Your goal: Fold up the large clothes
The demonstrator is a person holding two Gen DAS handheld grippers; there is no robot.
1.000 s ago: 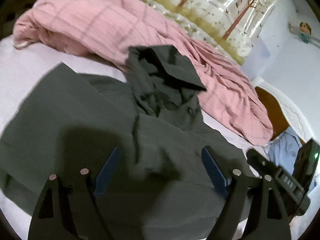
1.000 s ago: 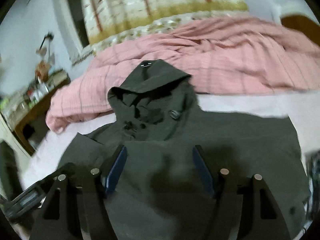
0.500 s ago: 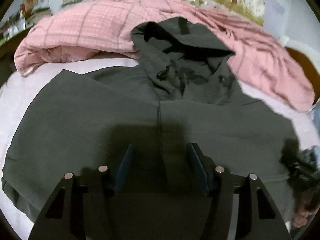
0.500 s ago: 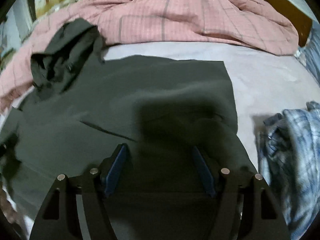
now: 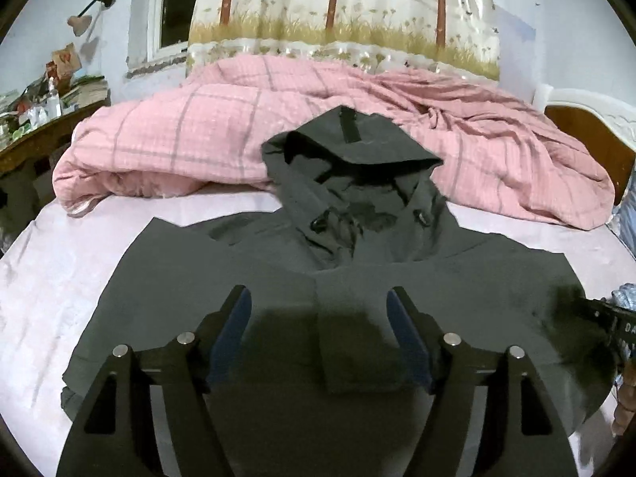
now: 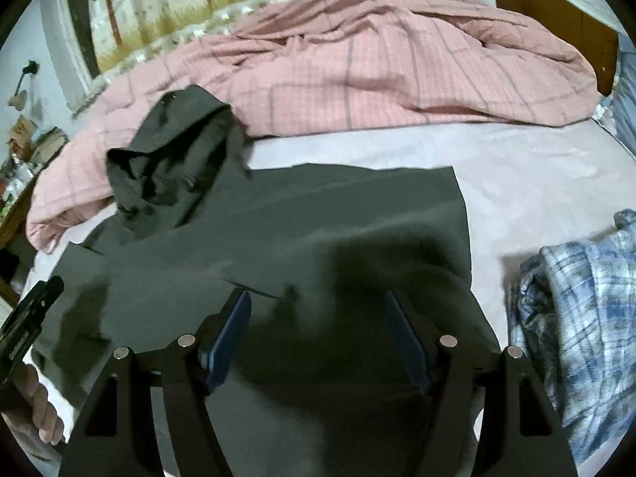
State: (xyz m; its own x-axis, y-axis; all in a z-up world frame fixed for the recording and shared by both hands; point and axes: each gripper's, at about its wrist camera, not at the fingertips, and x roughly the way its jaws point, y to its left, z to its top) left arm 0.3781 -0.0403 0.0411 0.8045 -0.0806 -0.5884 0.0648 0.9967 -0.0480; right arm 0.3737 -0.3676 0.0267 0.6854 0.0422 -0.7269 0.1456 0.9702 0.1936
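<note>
**Ana:** Jacket first: where does it lie?

**Ben:** Spread face up on the pale sheet, its hood propped against the pink quilt. Both sides look already turned in toward the zip line, so I judge the next step is a fold across the length.

**Ana:** And the claws?

**Ben:** The left gripper hovers over the jacket's middle, jaws opening, nothing between them but air above the cloth. The right gripper hangs over the jacket's right half, near its straight edge, released and empty.

**Ana:** How to do it well?

**Ben:** Bring each claw to the hem, at the jacket's end away from the hood. Pinch all layers together, not only the top flap. Lift evenly and carry the hem toward the hood so the edges stay square.

**Ana:** Risks?

**Ben:** The plaid shirt lies just beyond the jacket's right edge; keep clear of it.
</note>
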